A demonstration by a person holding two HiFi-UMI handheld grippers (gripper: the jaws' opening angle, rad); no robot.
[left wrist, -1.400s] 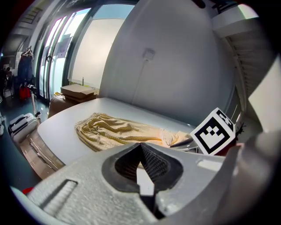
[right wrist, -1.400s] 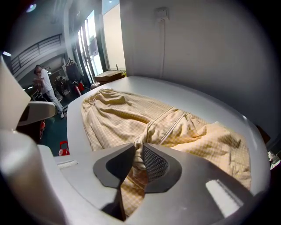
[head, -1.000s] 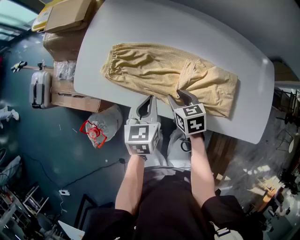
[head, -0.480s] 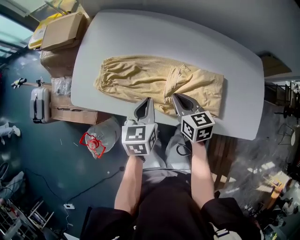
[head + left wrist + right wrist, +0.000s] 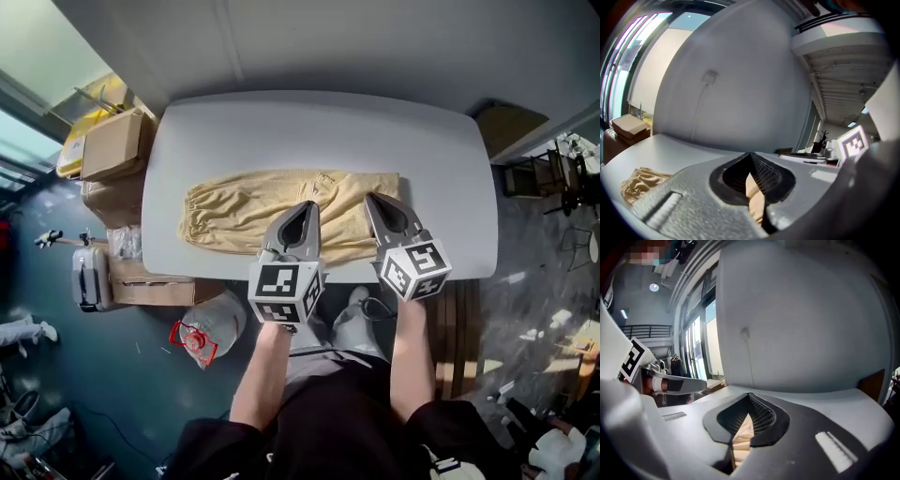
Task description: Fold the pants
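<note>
The yellow pants (image 5: 234, 211) lie across the white table (image 5: 281, 131), with the elastic waistband (image 5: 192, 223) at the left. My left gripper (image 5: 302, 208) is shut on the pants' near edge and holds it above the table. My right gripper (image 5: 377, 202) is shut on the leg end further right, also lifted. In the left gripper view, tan fabric (image 5: 753, 190) shows pinched between the shut jaws of the left gripper (image 5: 751, 157), and the waistband (image 5: 640, 183) lies low at the left. In the right gripper view, the right gripper (image 5: 750, 398) pinches the same cloth (image 5: 742, 433).
Cardboard boxes (image 5: 112, 145) and a grey suitcase (image 5: 89, 277) stand on the floor left of the table. A plastic bag with red handles (image 5: 208, 328) lies by the near edge. A wooden panel (image 5: 511, 127) and dark chairs (image 5: 553, 178) are at the right. A grey wall is behind the table.
Both grippers have risen and moved toward the table's far side, carrying the pants' near edge with them. The right jaws have shut on the fabric. The pants' right end has drawn inward.
</note>
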